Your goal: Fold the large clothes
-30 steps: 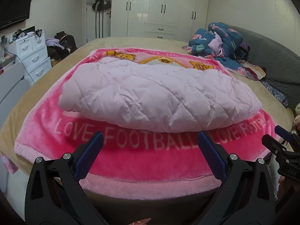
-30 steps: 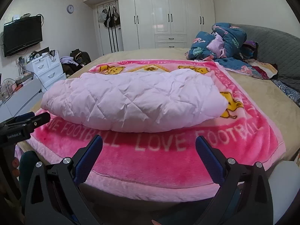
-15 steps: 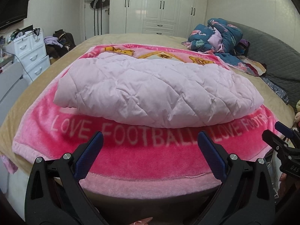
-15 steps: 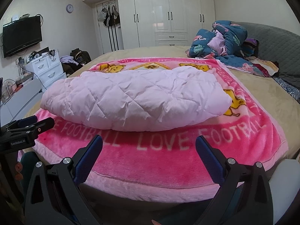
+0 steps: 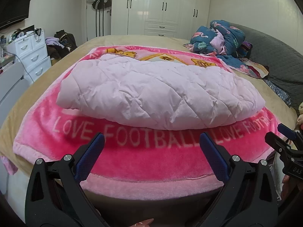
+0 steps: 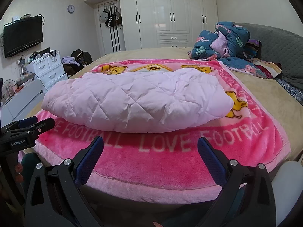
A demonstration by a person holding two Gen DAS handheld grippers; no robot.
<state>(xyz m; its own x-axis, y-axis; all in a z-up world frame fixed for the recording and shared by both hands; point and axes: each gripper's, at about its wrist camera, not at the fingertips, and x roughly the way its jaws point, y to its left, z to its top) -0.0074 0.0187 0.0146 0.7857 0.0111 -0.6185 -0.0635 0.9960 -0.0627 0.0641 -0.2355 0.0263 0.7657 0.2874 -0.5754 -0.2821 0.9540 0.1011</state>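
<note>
Both tools slightly nearer folded jacket (image 5: 159, 94).

A: Left gripper (image 5: 151, 147)?
B: Black plastic frame, triangular cutouts, silver screw heads, blue textured pads (image 5: 89, 158) lining the jaws.
A: Right gripper (image 6: 150, 149)?
B: Same build. Seen from the left view at far right, white "DAS" lettering. Left unit seen from the right view reads "GenRobot.AI".
</note>
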